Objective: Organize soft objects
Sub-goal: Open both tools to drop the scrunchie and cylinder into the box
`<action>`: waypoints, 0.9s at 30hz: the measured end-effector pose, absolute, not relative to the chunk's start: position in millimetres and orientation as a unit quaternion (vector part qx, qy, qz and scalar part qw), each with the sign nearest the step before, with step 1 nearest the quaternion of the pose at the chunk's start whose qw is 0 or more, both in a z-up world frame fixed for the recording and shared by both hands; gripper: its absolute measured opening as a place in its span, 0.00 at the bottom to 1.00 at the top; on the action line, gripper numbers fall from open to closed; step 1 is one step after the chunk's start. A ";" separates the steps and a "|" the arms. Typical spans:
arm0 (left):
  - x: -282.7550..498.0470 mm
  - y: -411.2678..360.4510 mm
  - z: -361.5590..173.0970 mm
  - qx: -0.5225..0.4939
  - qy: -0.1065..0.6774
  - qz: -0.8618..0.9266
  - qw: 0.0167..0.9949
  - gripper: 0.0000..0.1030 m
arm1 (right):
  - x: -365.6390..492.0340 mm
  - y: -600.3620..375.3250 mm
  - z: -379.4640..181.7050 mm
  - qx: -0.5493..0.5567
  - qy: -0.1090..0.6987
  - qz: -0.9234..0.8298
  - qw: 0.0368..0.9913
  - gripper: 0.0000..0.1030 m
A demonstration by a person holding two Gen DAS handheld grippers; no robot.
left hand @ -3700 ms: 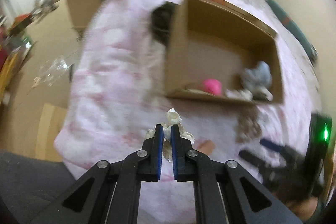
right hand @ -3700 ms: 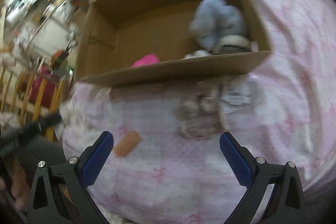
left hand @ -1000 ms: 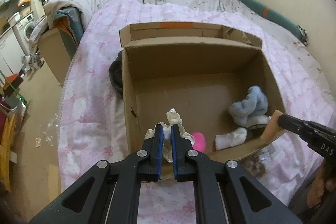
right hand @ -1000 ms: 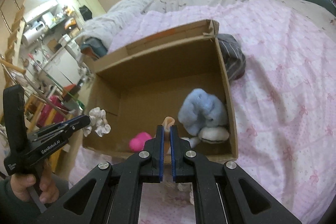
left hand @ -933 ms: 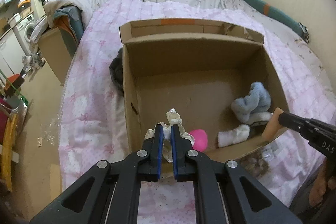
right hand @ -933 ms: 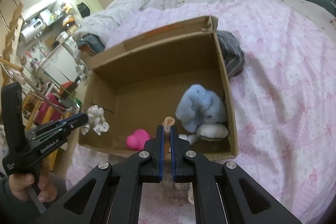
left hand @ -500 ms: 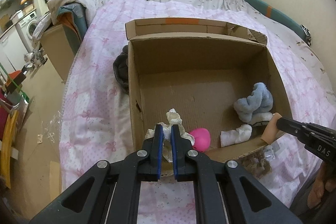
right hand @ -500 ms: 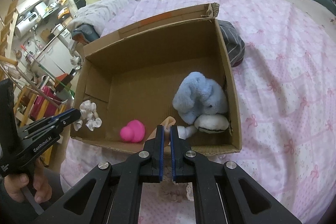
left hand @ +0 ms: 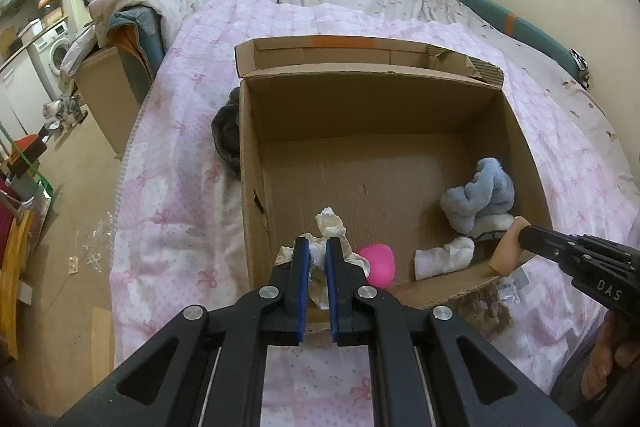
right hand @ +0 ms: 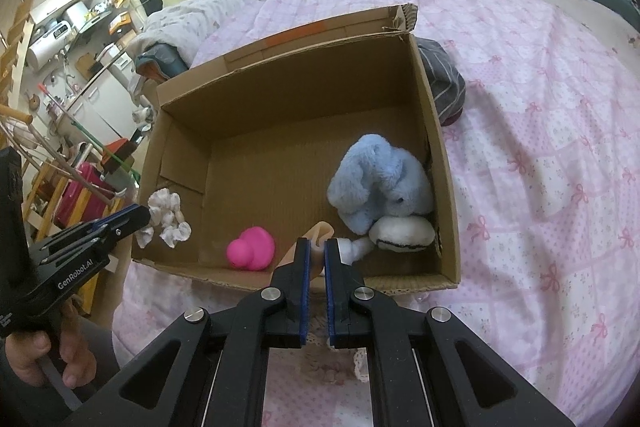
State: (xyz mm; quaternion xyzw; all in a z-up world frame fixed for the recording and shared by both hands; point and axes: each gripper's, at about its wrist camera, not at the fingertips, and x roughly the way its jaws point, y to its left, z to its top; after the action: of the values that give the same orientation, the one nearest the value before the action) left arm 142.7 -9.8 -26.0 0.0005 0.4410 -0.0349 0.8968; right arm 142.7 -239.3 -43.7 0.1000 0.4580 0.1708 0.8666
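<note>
An open cardboard box (left hand: 400, 83) (right hand: 446, 195) lies on a pink quilted bed. Inside it are a pale blue plush toy (left hand: 478, 193) (right hand: 380, 187), a pink rounded toy (left hand: 380, 261) (right hand: 250, 249) and a white rolled sock (left hand: 442, 259). My left gripper (left hand: 316, 259) (right hand: 142, 217) is shut on a white scrunchie (left hand: 328, 223) (right hand: 166, 215), held over the box's near left corner. My right gripper (right hand: 316, 259) (left hand: 520, 233) is shut on a small beige soft piece (right hand: 318, 233) (left hand: 508, 247), held at the box's near wall on the right.
A dark grey garment (left hand: 226, 135) (right hand: 446, 83) lies against the box's outside wall. A small brownish plush and a tag (left hand: 486, 307) lie on the quilt in front of the box. A hand (right hand: 44, 359) holds the left gripper. The floor and furniture (left hand: 44, 131) are on the left.
Both grippers have stayed shut on their loads. The right gripper has tipped slightly, so the box sits a little lower and nearer in its view; the left view is nearly the same.
</note>
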 end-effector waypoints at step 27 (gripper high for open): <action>138.1 -4.4 -12.8 -0.004 0.406 0.002 0.914 0.63 | 144.3 -238.3 -46.0 0.105 0.469 0.161 0.862 0.66</action>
State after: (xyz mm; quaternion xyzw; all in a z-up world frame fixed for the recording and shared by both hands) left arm 138.1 -4.4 -12.8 -0.0036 0.4061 0.0022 0.9138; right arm 144.3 -238.3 -46.0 0.1051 0.4687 0.1611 0.8621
